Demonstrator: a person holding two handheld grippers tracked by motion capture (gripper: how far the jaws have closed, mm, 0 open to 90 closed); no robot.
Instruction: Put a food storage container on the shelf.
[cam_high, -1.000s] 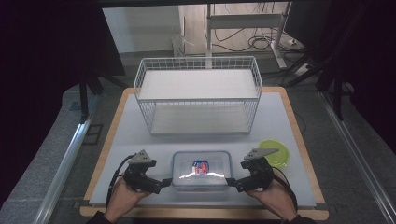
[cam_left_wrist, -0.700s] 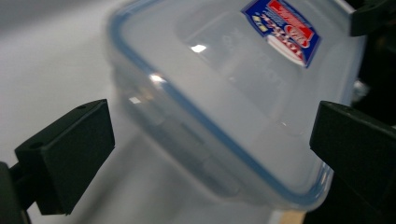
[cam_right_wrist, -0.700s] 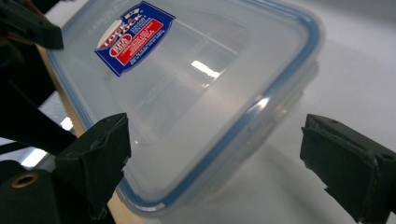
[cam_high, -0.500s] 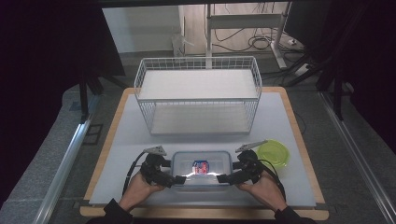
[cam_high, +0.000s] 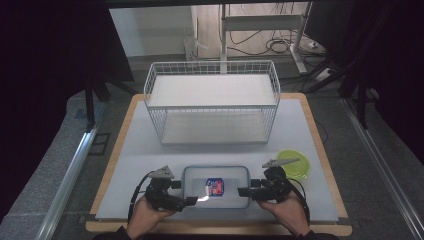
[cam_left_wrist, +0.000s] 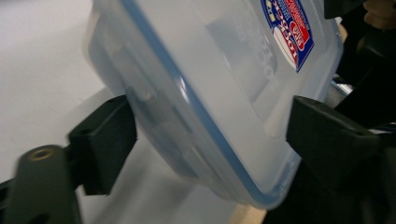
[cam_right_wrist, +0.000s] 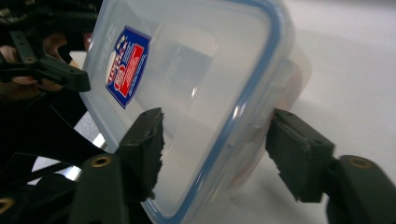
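Two hands are working at the near edge of the counter (cam_high: 150, 150), where a clear lidded container (cam_high: 216, 187) with a blue seal is lying between them. Left gripper (cam_high: 186, 201) is spreading its fingers wide around the container's left end; right gripper (cam_high: 243, 190) is doing likewise at the right end. Beyond the right hand a green lid (cam_high: 295, 164) is lying, and farther back a white wire basket (cam_high: 212, 102) is standing.

Black tongs (cam_high: 176, 192) with 2 blocky jaws, brass screws, grey triangular top plates, trailing black cables.
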